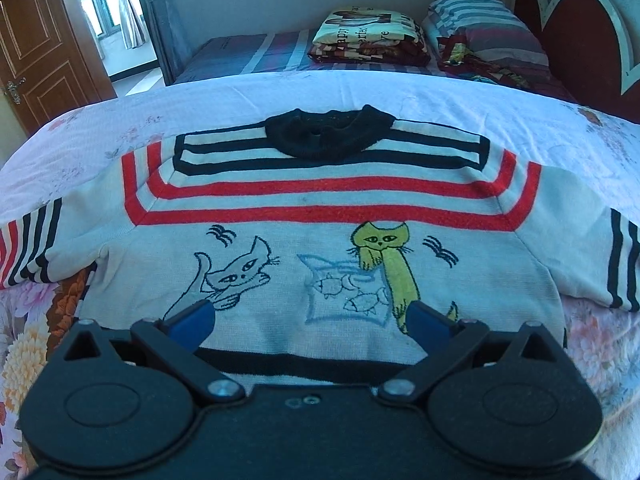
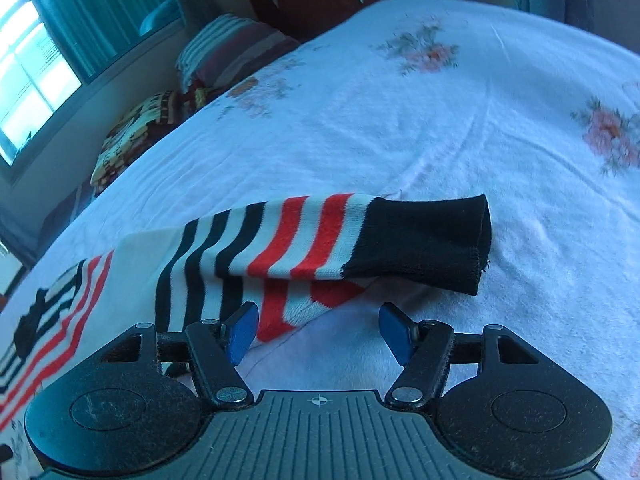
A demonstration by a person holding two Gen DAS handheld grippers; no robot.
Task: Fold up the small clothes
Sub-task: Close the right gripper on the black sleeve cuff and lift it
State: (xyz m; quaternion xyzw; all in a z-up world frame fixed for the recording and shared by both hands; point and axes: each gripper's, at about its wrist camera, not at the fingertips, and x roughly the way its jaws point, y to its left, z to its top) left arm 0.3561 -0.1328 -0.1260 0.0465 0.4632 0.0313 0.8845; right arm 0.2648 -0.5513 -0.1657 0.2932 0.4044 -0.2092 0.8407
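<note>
The sweater (image 1: 320,248) lay flat and face up on the bed (image 1: 280,92), sleeves spread. Your left gripper (image 1: 310,322) hung wide and empty over the hem. Your right gripper (image 2: 318,330), also wide and empty, sat just short of the sleeve (image 2: 320,240). Advice: pinch both layers at the cuff (image 2: 424,240), then fold inward. The folded blanket (image 1: 368,36) and pillow (image 1: 480,28) were well clear.
</note>
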